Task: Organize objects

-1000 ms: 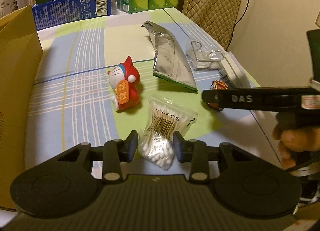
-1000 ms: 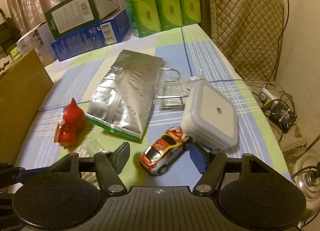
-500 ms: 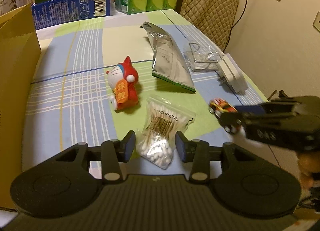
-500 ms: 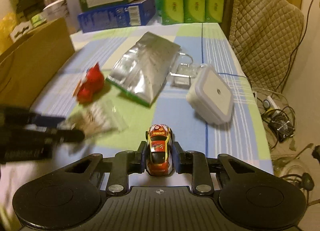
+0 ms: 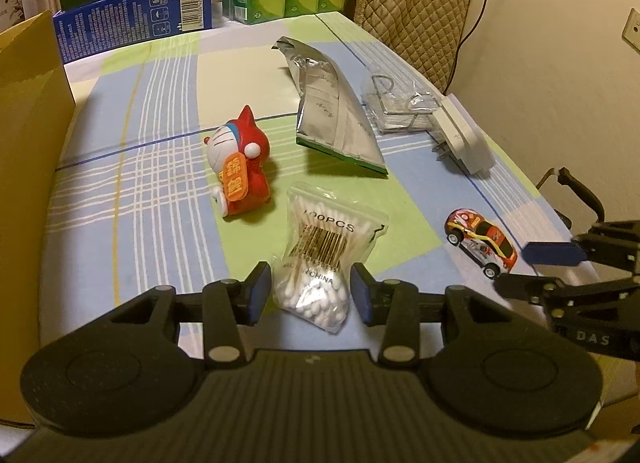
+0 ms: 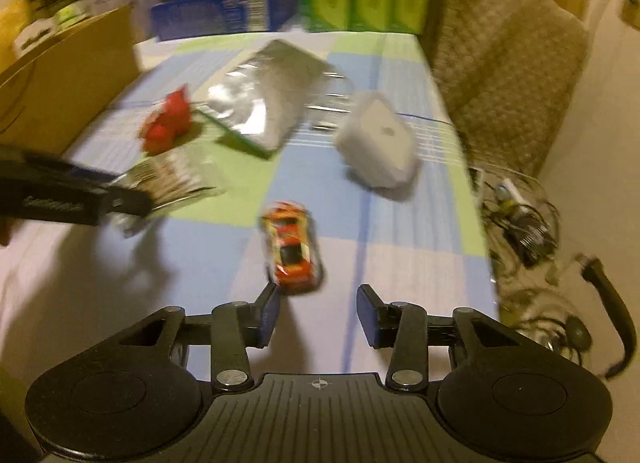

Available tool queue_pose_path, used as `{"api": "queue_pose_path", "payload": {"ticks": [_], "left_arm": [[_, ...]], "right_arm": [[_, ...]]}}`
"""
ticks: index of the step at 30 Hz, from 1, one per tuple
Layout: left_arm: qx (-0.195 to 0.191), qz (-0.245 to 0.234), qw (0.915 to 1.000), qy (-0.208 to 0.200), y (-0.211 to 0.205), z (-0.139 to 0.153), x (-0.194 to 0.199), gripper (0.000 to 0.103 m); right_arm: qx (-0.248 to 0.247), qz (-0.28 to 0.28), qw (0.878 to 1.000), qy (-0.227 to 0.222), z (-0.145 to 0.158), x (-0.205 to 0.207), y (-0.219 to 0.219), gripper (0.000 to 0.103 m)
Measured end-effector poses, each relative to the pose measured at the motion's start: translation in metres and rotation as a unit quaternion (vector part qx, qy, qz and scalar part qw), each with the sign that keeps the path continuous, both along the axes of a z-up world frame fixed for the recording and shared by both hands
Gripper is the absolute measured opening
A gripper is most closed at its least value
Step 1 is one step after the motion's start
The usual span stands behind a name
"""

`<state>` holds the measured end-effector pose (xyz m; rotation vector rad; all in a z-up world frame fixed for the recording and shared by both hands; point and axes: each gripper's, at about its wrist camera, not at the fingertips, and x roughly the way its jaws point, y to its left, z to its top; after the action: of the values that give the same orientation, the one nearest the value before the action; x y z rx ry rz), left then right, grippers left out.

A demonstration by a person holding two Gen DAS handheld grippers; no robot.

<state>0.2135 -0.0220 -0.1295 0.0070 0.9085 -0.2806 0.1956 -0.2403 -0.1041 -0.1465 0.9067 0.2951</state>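
A clear bag of cotton swabs (image 5: 324,239) lies on the checked tablecloth (image 5: 160,183). Its lower end sits between the fingers of my left gripper (image 5: 311,291), which is open with a thin gap showing at each pad. An orange toy car (image 5: 480,243) stands on the cloth near the table's right edge. My right gripper (image 6: 318,311) is just behind the toy car (image 6: 294,249). Its jaws are opening, and nothing is between them. The car's rear is just ahead of the left fingertip (image 6: 268,303). In the left wrist view the right gripper (image 5: 536,271) comes in from the right.
A red cat figurine (image 5: 240,167), a silver foil pouch (image 5: 336,115), a clear plastic case (image 5: 400,111) and a white plug-in light (image 5: 464,139) lie further back. A cardboard box (image 5: 28,143) stands at the left. Cartons (image 5: 136,19) and a quilted chair (image 5: 412,3) line the far end.
The right gripper closed on the toy car, drew it toward the near right, then let go and pulled back. The left gripper stayed at the swab bag, its jaws slightly wider.
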Motion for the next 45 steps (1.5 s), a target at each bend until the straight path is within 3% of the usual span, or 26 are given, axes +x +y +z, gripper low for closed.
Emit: {"api": "queue_pose_path", "payload": {"ticks": [7, 10, 17, 22, 26, 29, 30, 31, 34, 45], "left_arm": [[-0.007, 0.002, 1.0, 0.002, 0.001, 0.0, 0.0, 0.038], [-0.011, 0.007, 0.9999, 0.005, 0.004, -0.001, 0.0, 0.038], [-0.019, 0.001, 0.9998, 0.007, 0.001, 0.0, 0.0, 0.038], [-0.023, 0.006, 0.9997, 0.01, 0.004, -0.001, 0.001, 0.038], [-0.028, 0.005, 0.9996, 0.008, 0.002, 0.0, 0.002, 0.038], [-0.028, 0.004, 0.9996, 0.008, 0.002, 0.0, 0.002, 0.038], [-0.029, 0.005, 0.9995, 0.009, 0.003, 0.0, 0.002, 0.038], [-0.032, 0.008, 0.9994, 0.009, 0.004, 0.0, 0.003, 0.038], [-0.044, 0.016, 0.9989, 0.008, 0.006, 0.001, 0.003, 0.038], [-0.043, 0.02, 0.9989, 0.004, 0.009, 0.002, 0.004, 0.04]], "right_arm": [[0.024, -0.073, 0.997, -0.004, 0.004, 0.011, -0.017, 0.038], [0.049, -0.058, 0.997, 0.006, 0.006, 0.0, -0.013, 0.038], [0.012, -0.022, 1.0, -0.017, -0.001, -0.002, 0.014, 0.039], [-0.006, -0.071, 0.997, -0.025, -0.003, 0.014, -0.003, 0.039], [0.009, -0.101, 0.995, -0.024, -0.002, 0.025, -0.017, 0.041], [0.019, -0.092, 0.995, -0.025, 0.004, 0.018, -0.011, 0.051], [0.023, -0.084, 0.996, -0.03, 0.006, 0.015, -0.006, 0.067], [0.024, -0.076, 0.996, -0.037, 0.006, 0.013, -0.002, 0.075], [0.024, -0.058, 0.997, -0.048, 0.004, 0.015, 0.011, 0.075], [0.019, -0.088, 0.995, -0.048, -0.013, 0.037, 0.031, 0.075]]}}
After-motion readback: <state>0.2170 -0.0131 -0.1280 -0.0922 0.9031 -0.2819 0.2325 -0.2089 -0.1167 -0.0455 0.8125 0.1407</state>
